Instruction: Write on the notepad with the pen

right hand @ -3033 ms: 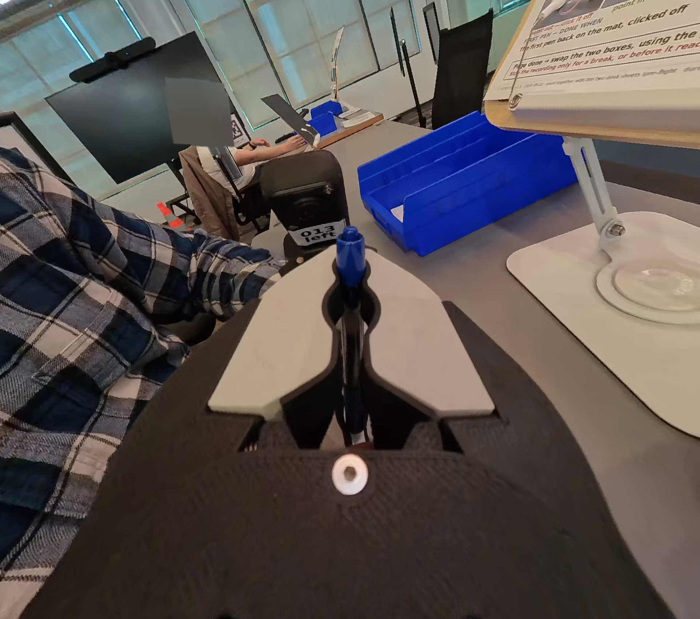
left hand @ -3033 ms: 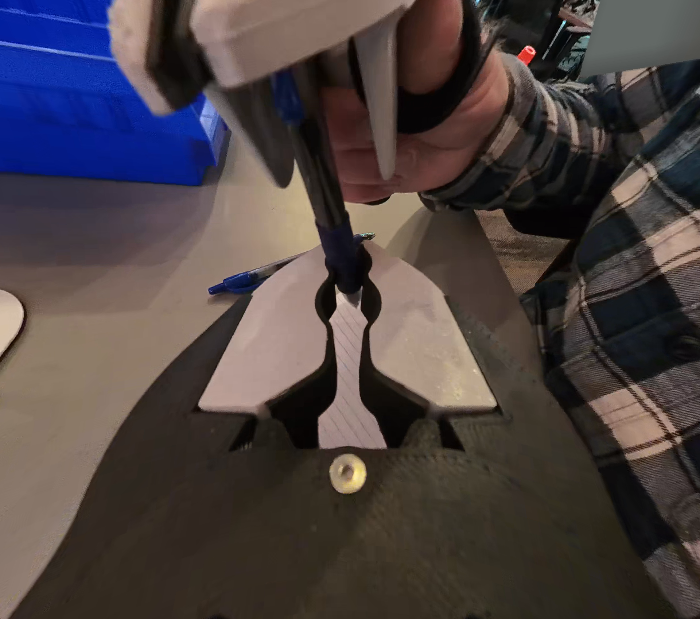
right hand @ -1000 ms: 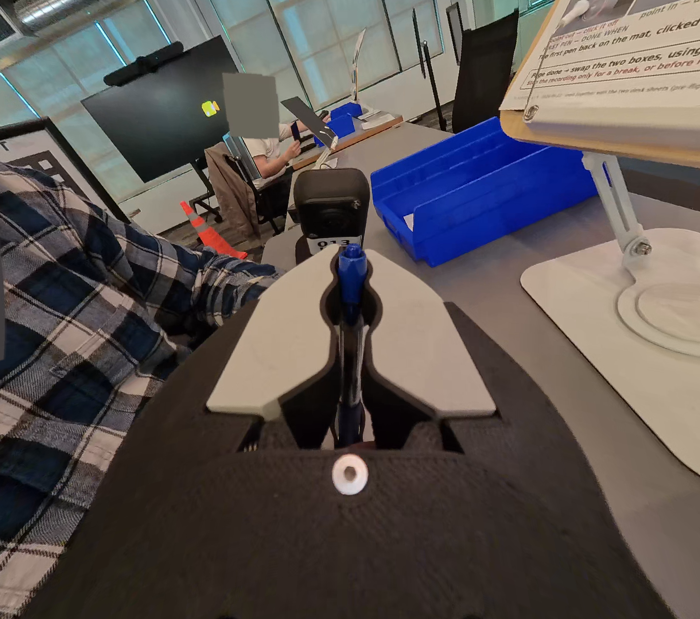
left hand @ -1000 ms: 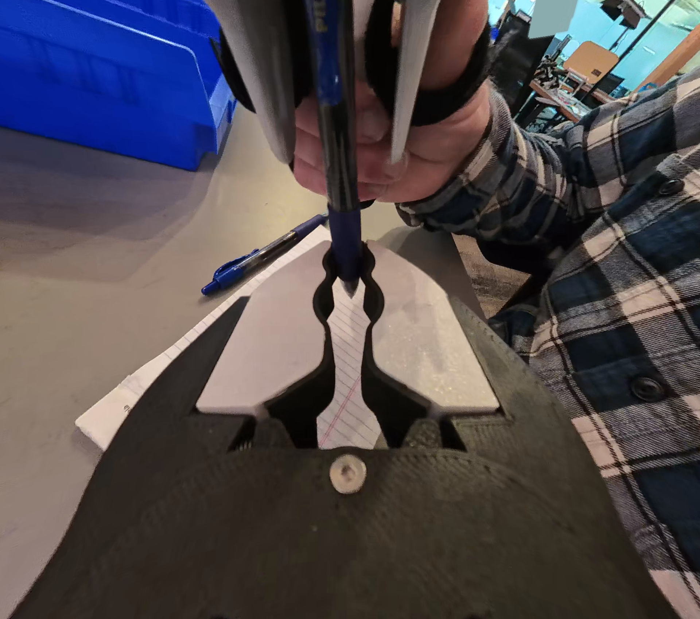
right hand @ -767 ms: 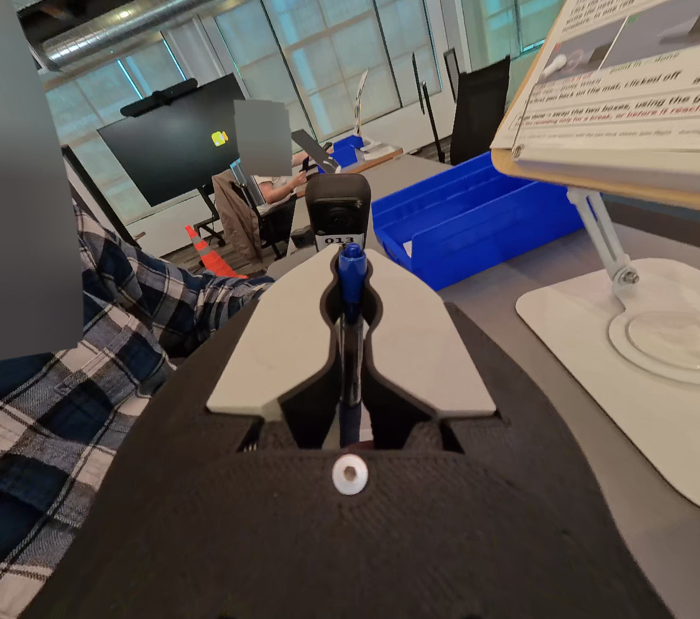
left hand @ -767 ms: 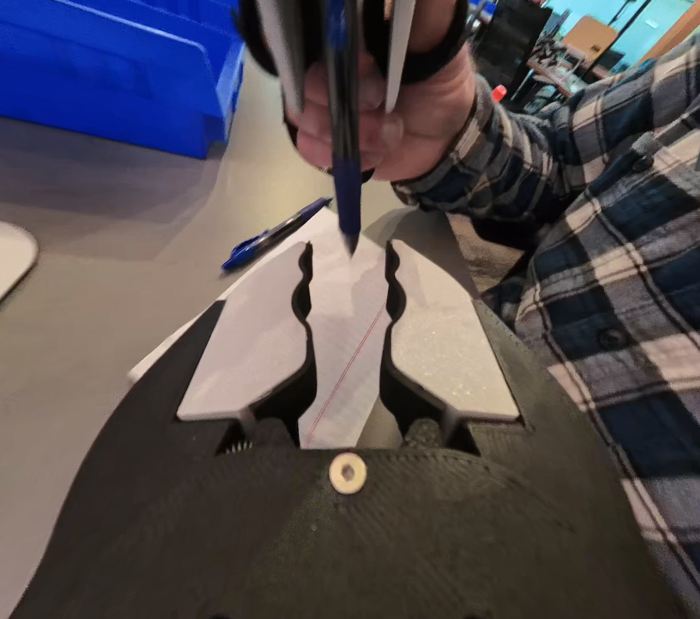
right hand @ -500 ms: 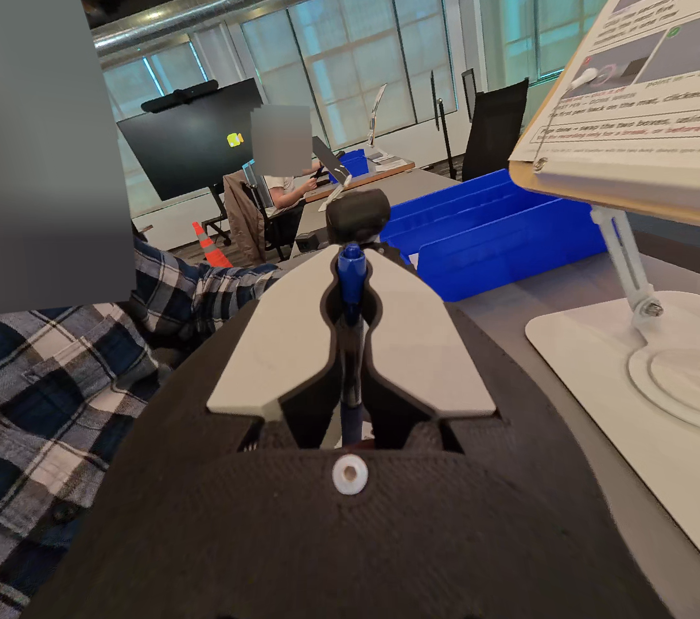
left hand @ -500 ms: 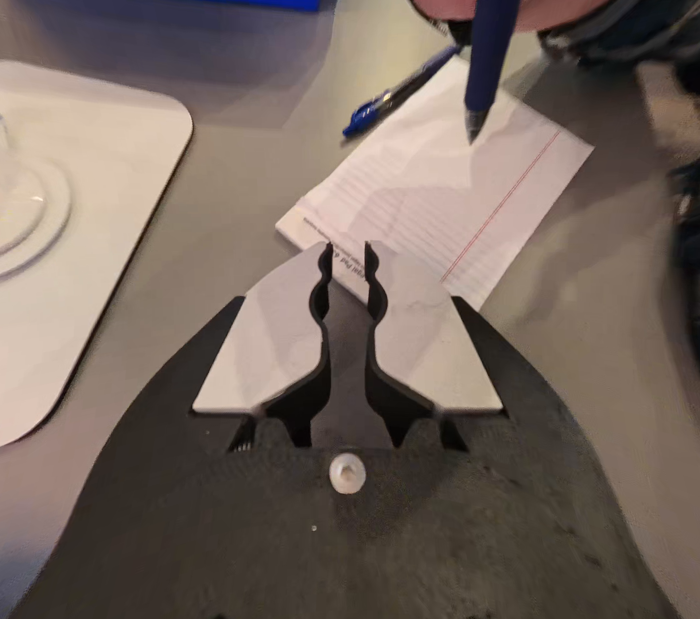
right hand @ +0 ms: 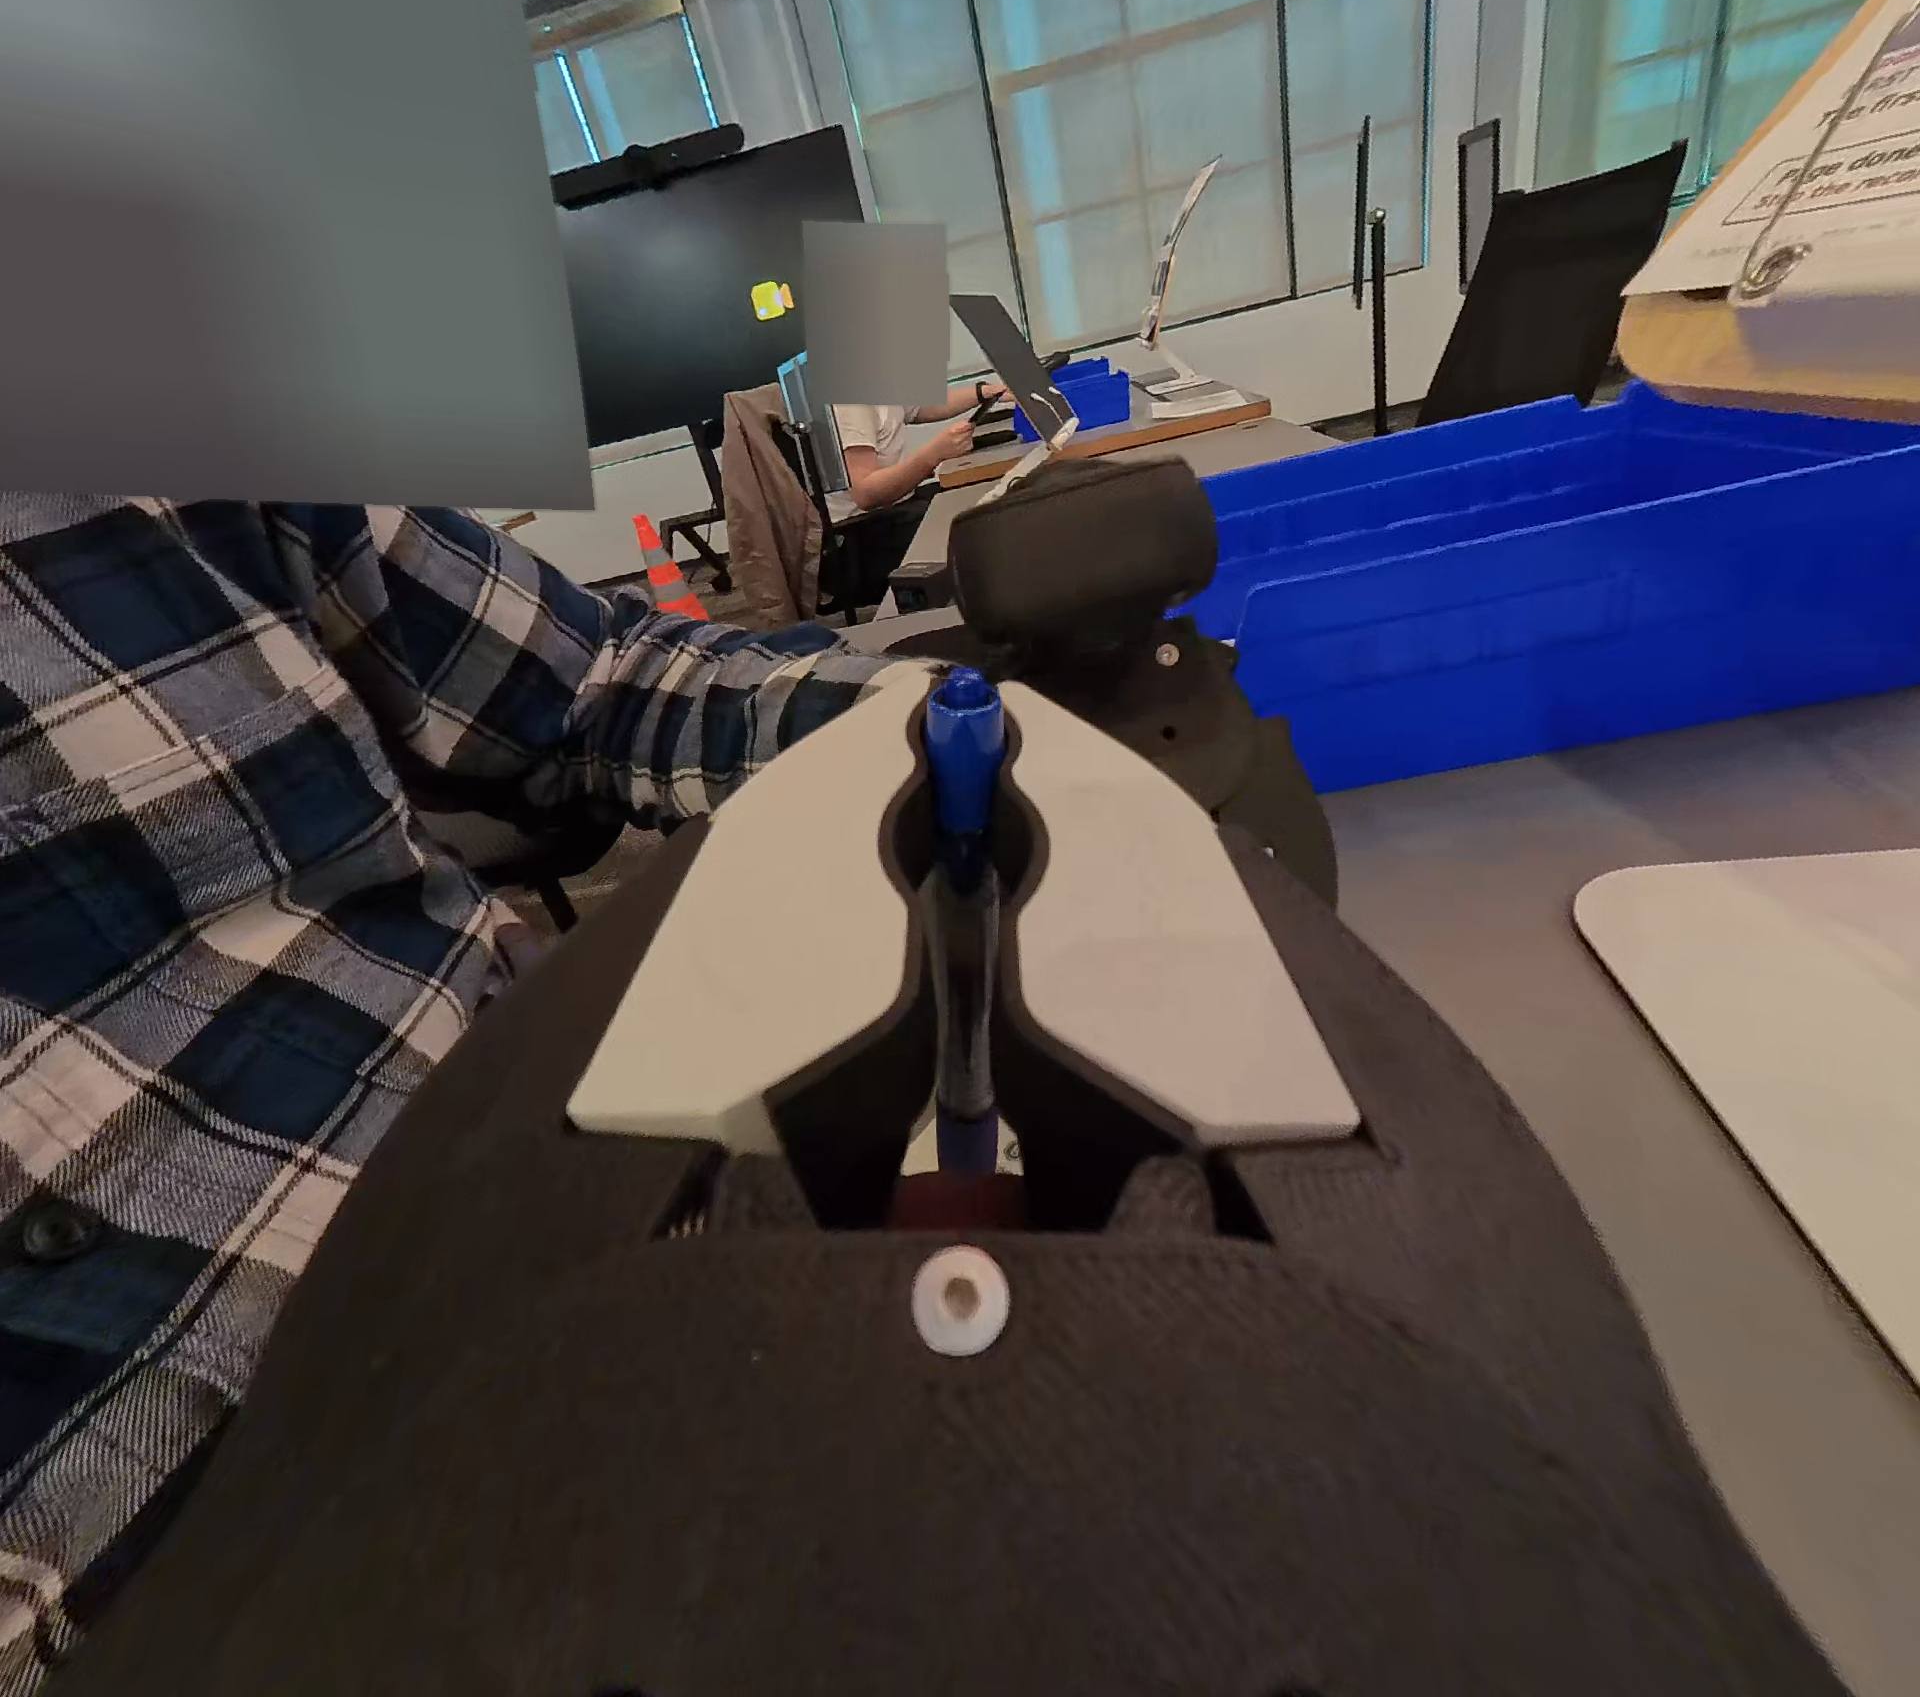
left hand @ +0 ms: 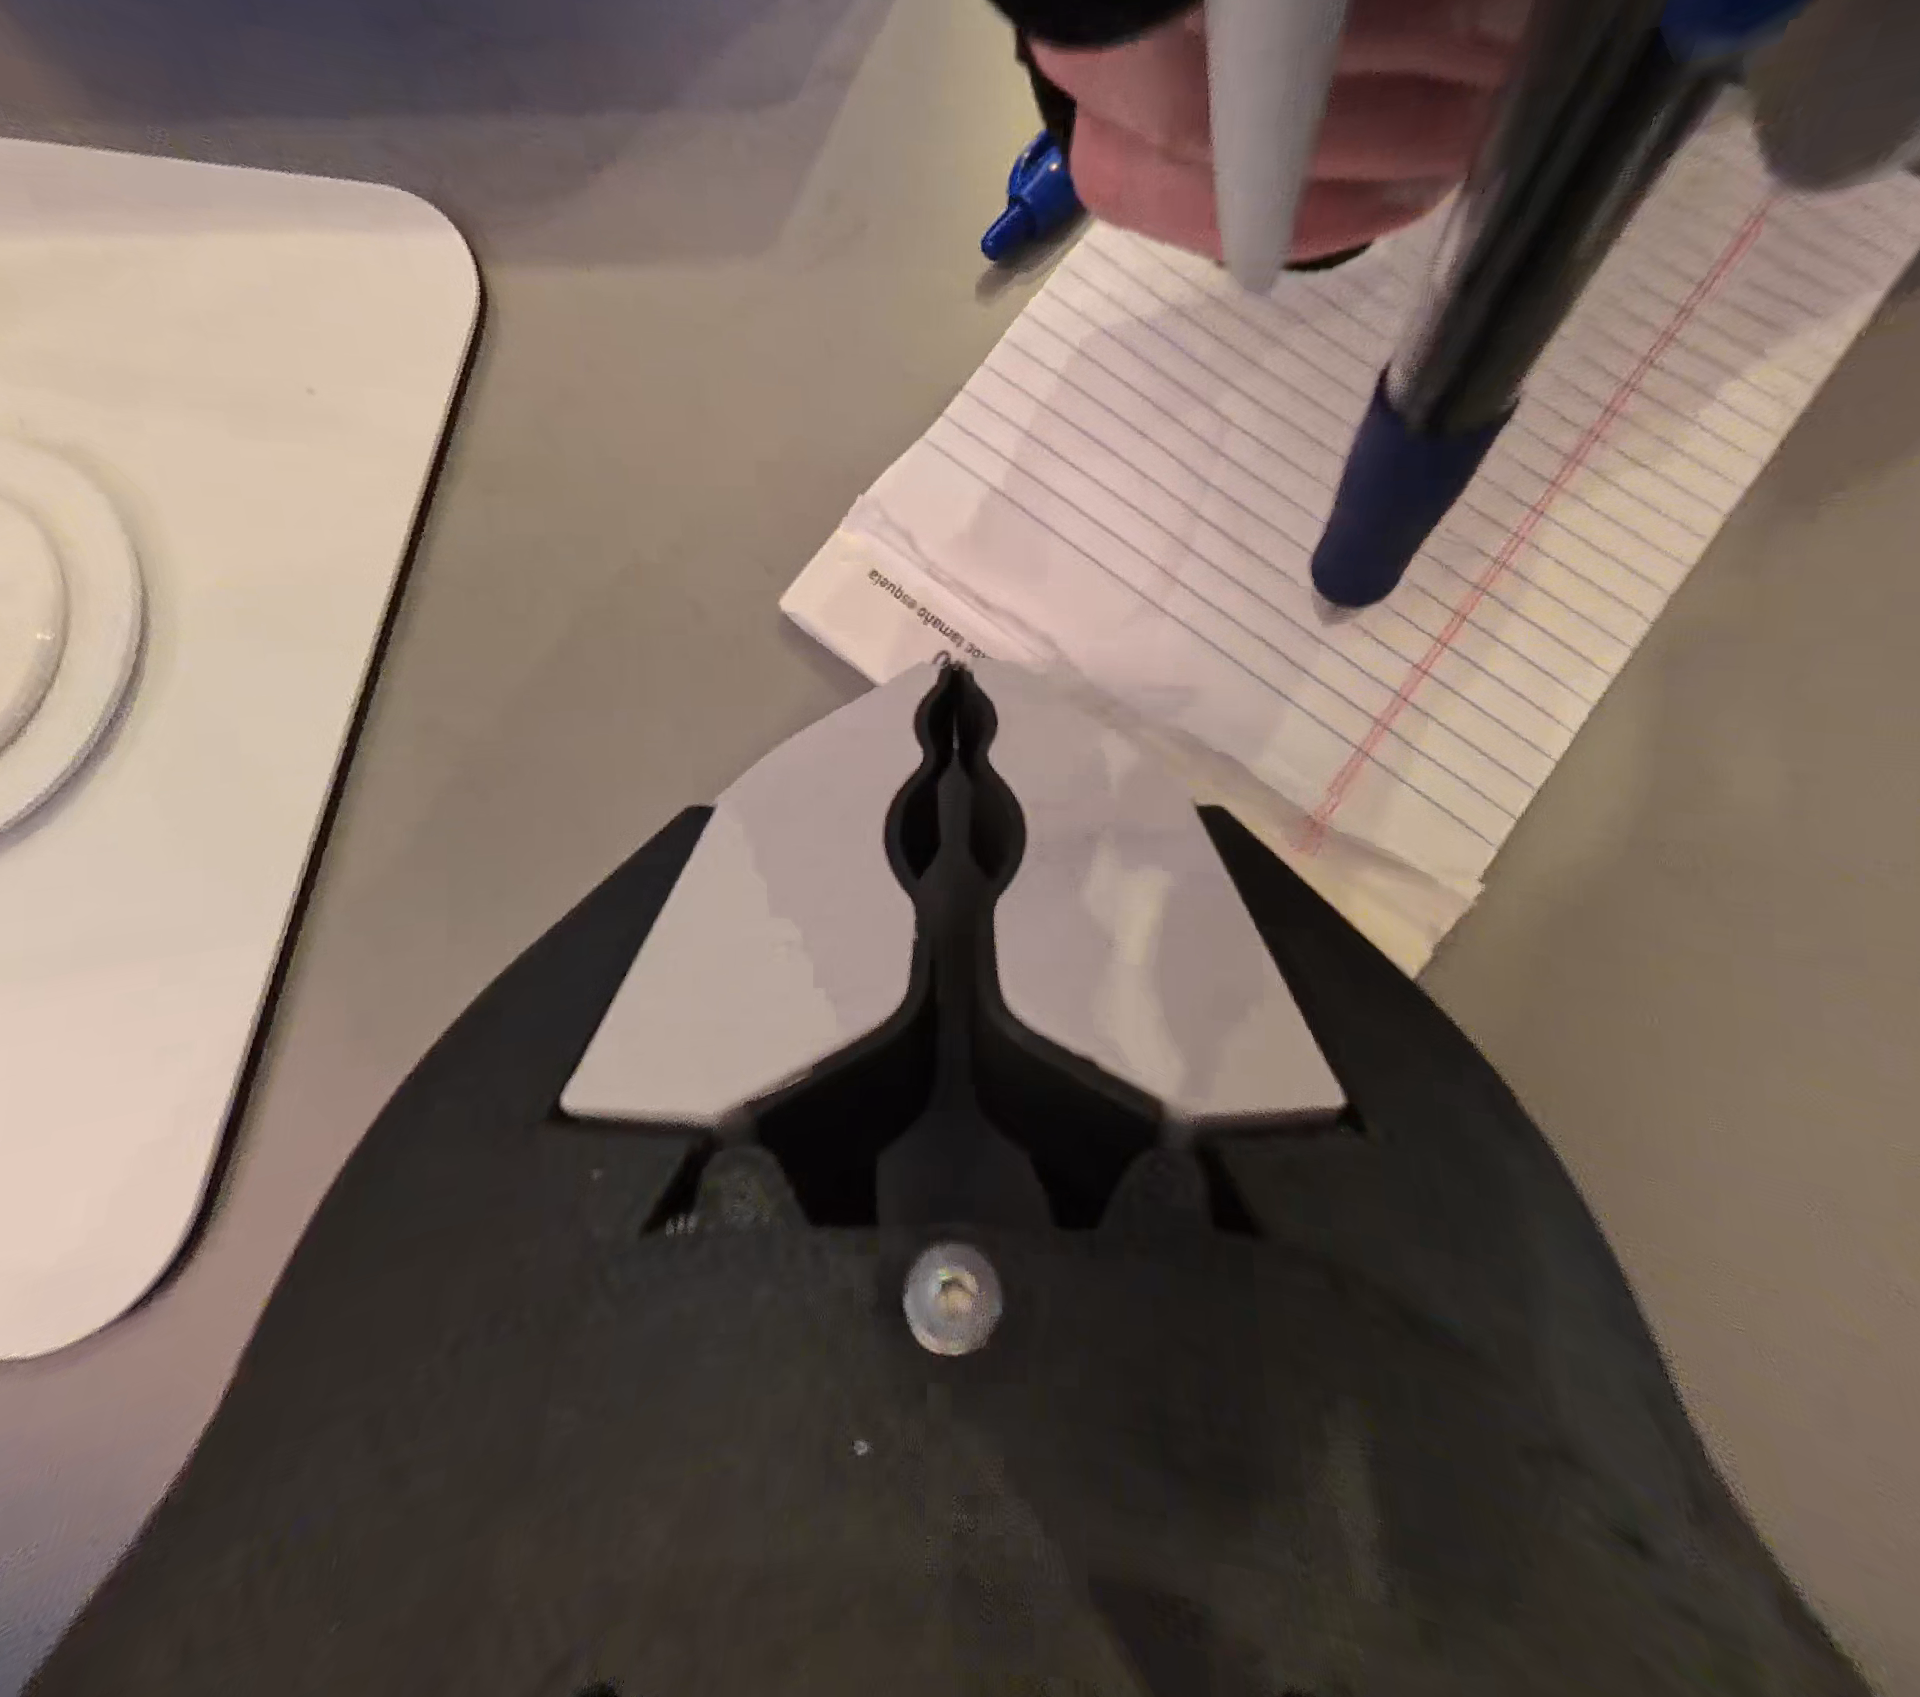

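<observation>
The left gripper (left hand: 954, 691) has its jaws closed, tips meeting with nothing visible between them, and those tips rest at the near edge of the notepad (left hand: 1195, 504) — whether they press down on the binding strip cannot be told. The white lined notepad lies flat on the grey table (left hand: 675, 297), spreading ahead and to the right of the left jaws.

The right gripper (right hand: 961, 712) is clamped on the pen (right hand: 964, 754); both grey fingers (right hand: 790, 951) close against its barrel, and the blue clicker end pokes out just past the tips. In the left wrist view the same pen (left hand: 1382, 504) slants down ahead and right of the left jaws, its dark blue grip end at the paper just left of the red margin line (contact of the tip itself is too blurred to judge). A hand (left hand: 1143, 120) holding the right gripper hangs above the pad's far end.

A second blue pen (left hand: 1023, 203) lies on the table beyond the pad, mostly hidden by that hand. Left of the left jaws sits a white stand base (left hand: 208, 608); a blue bin (right hand: 1558, 608) stands ahead and right of the right jaws.
</observation>
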`<move>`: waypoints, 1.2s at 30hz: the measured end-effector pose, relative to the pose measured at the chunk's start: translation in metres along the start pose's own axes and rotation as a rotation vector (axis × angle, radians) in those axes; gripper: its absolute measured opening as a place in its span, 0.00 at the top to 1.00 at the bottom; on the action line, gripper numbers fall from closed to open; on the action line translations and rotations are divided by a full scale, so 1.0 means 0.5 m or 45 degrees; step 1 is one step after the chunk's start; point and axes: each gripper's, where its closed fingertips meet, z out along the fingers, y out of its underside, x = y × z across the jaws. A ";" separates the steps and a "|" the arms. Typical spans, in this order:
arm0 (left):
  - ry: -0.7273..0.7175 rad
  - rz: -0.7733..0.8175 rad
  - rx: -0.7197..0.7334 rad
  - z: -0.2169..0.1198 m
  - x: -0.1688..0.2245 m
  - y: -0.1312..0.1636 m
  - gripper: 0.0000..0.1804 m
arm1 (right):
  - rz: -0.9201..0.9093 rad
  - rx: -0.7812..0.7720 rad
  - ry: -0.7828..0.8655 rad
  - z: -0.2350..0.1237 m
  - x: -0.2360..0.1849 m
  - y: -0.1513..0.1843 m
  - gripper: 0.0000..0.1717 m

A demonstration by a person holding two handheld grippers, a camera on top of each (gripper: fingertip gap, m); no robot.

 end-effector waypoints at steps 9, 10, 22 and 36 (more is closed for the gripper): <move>0.120 0.049 0.032 0.007 0.038 -0.008 1.00 | -0.003 0.018 -0.068 -0.007 -0.011 0.018 0.97; 0.121 0.047 0.023 0.007 0.038 -0.008 1.00 | -0.014 0.014 -0.070 -0.007 -0.012 0.019 0.97; 0.154 0.026 0.026 0.010 0.036 -0.009 1.00 | -0.057 -0.014 -0.062 -0.002 -0.011 0.035 0.97; 0.184 0.002 0.028 0.010 0.036 -0.010 1.00 | -0.087 -0.050 -0.050 0.006 -0.008 0.048 0.97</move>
